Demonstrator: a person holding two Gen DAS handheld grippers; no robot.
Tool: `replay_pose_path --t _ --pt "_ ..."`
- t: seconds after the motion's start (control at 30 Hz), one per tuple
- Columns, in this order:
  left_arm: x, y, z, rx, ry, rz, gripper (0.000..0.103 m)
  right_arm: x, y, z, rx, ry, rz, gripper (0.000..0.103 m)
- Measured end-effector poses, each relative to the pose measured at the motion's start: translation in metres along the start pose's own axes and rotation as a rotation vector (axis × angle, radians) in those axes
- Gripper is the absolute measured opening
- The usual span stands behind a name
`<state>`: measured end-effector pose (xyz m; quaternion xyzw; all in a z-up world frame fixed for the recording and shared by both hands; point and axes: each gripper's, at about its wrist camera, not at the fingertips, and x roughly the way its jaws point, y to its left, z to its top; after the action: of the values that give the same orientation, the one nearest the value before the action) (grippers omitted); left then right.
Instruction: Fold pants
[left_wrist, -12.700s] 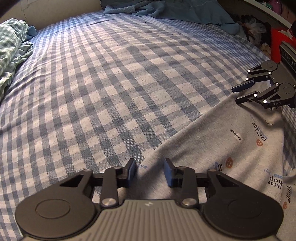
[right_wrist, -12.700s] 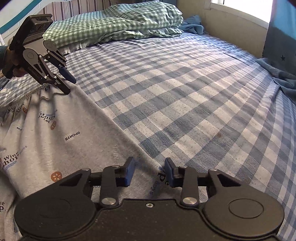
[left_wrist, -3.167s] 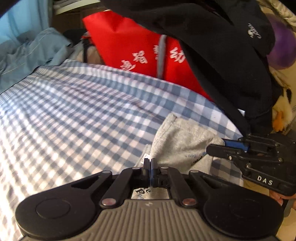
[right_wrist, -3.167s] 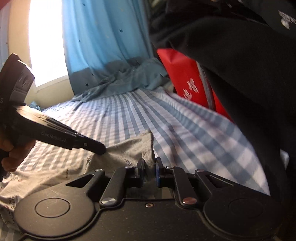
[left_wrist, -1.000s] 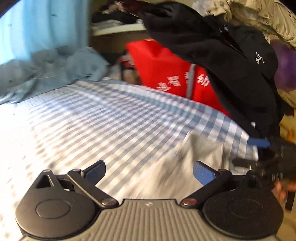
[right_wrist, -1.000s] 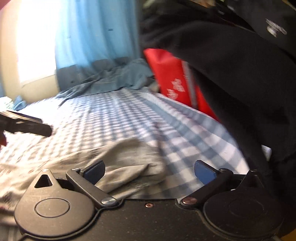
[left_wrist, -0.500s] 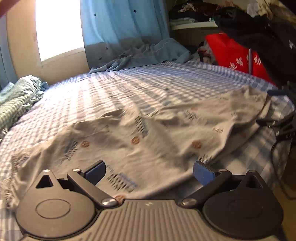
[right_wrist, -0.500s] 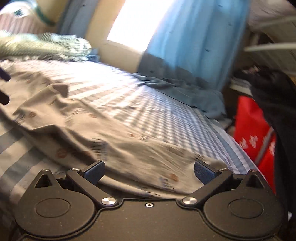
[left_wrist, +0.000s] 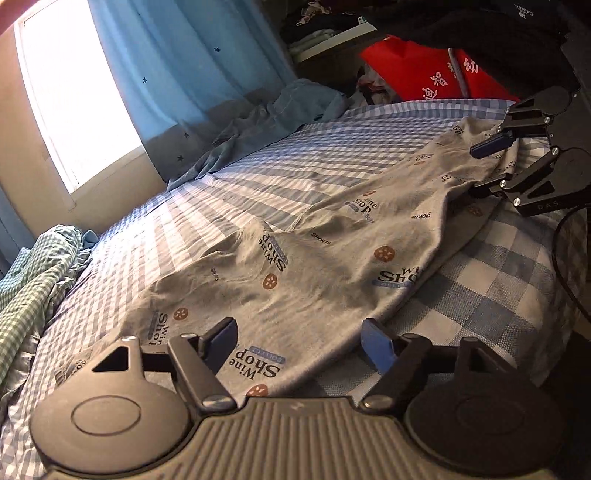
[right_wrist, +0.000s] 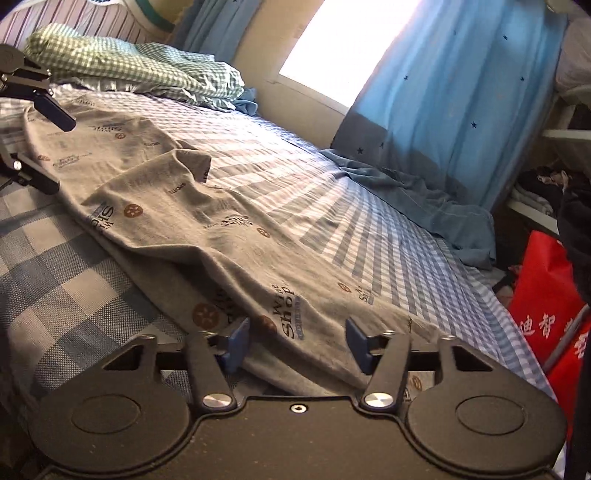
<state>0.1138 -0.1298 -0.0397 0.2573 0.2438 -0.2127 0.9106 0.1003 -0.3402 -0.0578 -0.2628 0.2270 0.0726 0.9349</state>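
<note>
Grey printed pants (left_wrist: 332, 258) lie stretched along the near side of the blue checked bed (left_wrist: 258, 184). My left gripper (left_wrist: 297, 343) sits low at one end of them. Its jaws are closing, with the fabric's near edge between the blue pads, which stand apart from it. At the other end my right gripper (right_wrist: 297, 343) is also closing, with the pants (right_wrist: 221, 229) between its pads and a gap still showing. Each gripper appears in the other's view: the right gripper (left_wrist: 484, 168) at the far right, the left gripper (right_wrist: 51, 146) at the far left.
Green checked bedding (right_wrist: 147, 70) is piled at the head of the bed. A blue-grey cloth (right_wrist: 424, 199) lies on the far side under the blue curtain (right_wrist: 461, 92) and window. A red bag (left_wrist: 436, 77) and dark hanging clothes (left_wrist: 498, 33) stand past the foot end.
Both grippers swung from facing the red bag to facing across the bed, and they now sit low at the pants' near edge. Both pairs of jaws have narrowed from wide open.
</note>
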Motion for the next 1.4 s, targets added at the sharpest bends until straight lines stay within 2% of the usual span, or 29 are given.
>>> replay_pose_path --t 0.03,0.07,0.1,0.13,0.17,0.3,0.43,0.47,0.5,0.53,0.6,0.67,0.73,0.8,0.93,1.0,1.07,1.2,1.23,1.3,1.4 --pt "-0.001 0.001 0.001 -0.017 -0.004 -0.005 0.079 0.002 0.002 0.001 -0.020 -0.002 -0.004 0.041" --pt "-0.002 0.003 0.001 -0.036 -0.006 -0.011 0.079 0.003 0.003 0.002 -0.038 -0.005 -0.001 0.032" --pt "-0.003 0.006 0.002 -0.055 -0.007 -0.013 0.080 0.004 0.003 0.002 -0.060 -0.014 0.004 0.014" --pt "-0.005 0.009 0.002 -0.072 -0.007 -0.012 0.081 0.002 0.003 0.002 -0.080 -0.023 0.000 0.004" --pt "-0.007 0.012 0.002 -0.091 -0.006 -0.010 0.081 0.000 0.004 0.003 -0.090 -0.028 0.000 0.000" --pt "-0.019 0.035 -0.004 -0.186 0.007 0.024 0.085 -0.019 0.000 0.003 -0.106 -0.036 0.019 0.000" --pt "-0.027 0.072 -0.021 -0.324 0.057 0.103 0.086 -0.016 0.010 -0.009 -0.155 0.030 0.052 0.000" --pt "-0.029 0.083 -0.026 -0.356 0.074 0.135 0.086 -0.014 0.013 -0.012 -0.161 0.046 0.058 0.003" --pt "-0.030 0.096 -0.032 -0.390 0.096 0.180 0.086 -0.015 0.013 -0.013 -0.157 0.053 0.056 0.012" --pt "-0.031 0.109 -0.037 -0.420 0.111 0.220 0.086 -0.017 0.013 -0.012 -0.138 0.051 0.051 0.017" --pt "-0.035 0.137 -0.050 -0.490 0.130 0.287 0.086 -0.023 0.008 -0.006 -0.084 0.039 0.047 0.049" --pt "-0.037 0.166 -0.062 -0.560 0.137 0.322 0.086 -0.027 0.003 0.002 -0.033 0.017 0.030 0.067" --pt "-0.037 0.196 -0.074 -0.652 0.139 0.349 0.084 -0.028 0.000 0.013 0.021 -0.006 0.022 0.071" --pt "-0.035 0.221 -0.083 -0.749 0.140 0.325 0.077 -0.025 0.004 0.025 0.057 -0.033 0.033 0.083" --pt "-0.029 0.247 -0.101 -0.911 0.162 0.224 0.067 -0.010 0.028 0.056 0.084 -0.097 0.071 0.092" --pt "-0.028 0.247 -0.108 -0.961 0.172 0.182 0.066 -0.001 0.045 0.072 0.104 -0.131 0.090 0.100" --pt "-0.026 0.247 -0.113 -1.008 0.170 0.161 0.066 0.009 0.063 0.089 0.146 -0.164 0.113 0.102" --pt "-0.020 0.257 -0.125 -1.138 0.154 0.126 0.059 0.030 0.096 0.117 0.260 -0.177 0.183 0.102" --pt "-0.019 0.260 -0.127 -1.177 0.157 0.119 0.055 0.033 0.104 0.121 0.283 -0.179 0.208 0.102" --pt "-0.017 0.265 -0.132 -1.235 0.175 0.104 0.049 0.037 0.117 0.128 0.307 -0.179 0.246 0.102" --pt "-0.017 0.269 -0.137 -1.291 0.184 0.087 0.049 0.039 0.132 0.135 0.300 -0.173 0.271 0.102"
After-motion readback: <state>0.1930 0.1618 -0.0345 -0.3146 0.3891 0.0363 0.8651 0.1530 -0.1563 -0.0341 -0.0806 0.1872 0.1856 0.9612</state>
